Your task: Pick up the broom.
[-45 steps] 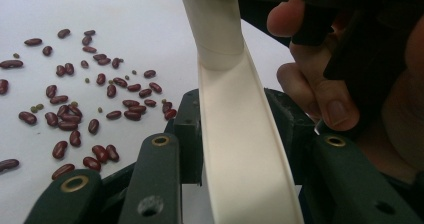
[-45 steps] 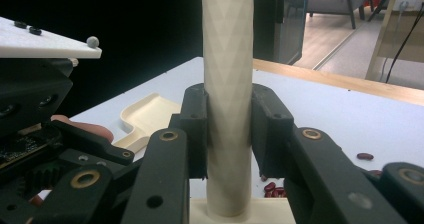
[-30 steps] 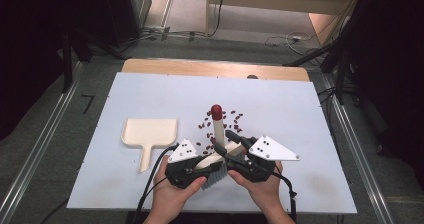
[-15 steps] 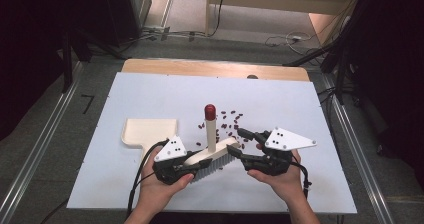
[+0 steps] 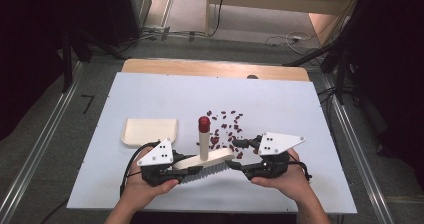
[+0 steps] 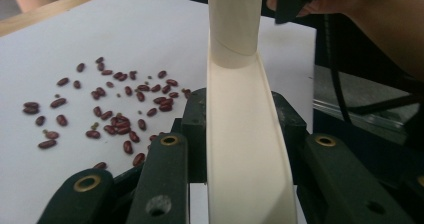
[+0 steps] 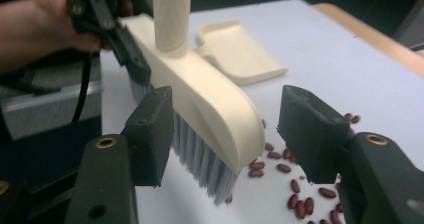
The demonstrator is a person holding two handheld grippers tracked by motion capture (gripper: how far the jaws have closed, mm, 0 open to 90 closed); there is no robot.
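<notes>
Left gripper [image 5: 176, 170] clamped on one end of cream brush [image 5: 204, 161], bristles down on white table [image 5: 150, 91]. Right gripper [image 5: 239, 156] just opening, jaws spread either side of brush's other end, pads apart from it. Red beans [image 5: 225, 126] scattered just beyond; cream dustpan [image 5: 149, 131] near, behind left gripper.

My high view hangs above the near edge of the table [image 5: 150, 91], looking forward and down, far enough back to take in the floor beyond. My left gripper view sits close, looking along the brush head [image 6: 245, 149] toward the scattered beans [image 6: 107, 109]. My right gripper view faces the opposite way — toward the dustpan [image 7: 240, 49]. All three share the brush and beans.
</notes>
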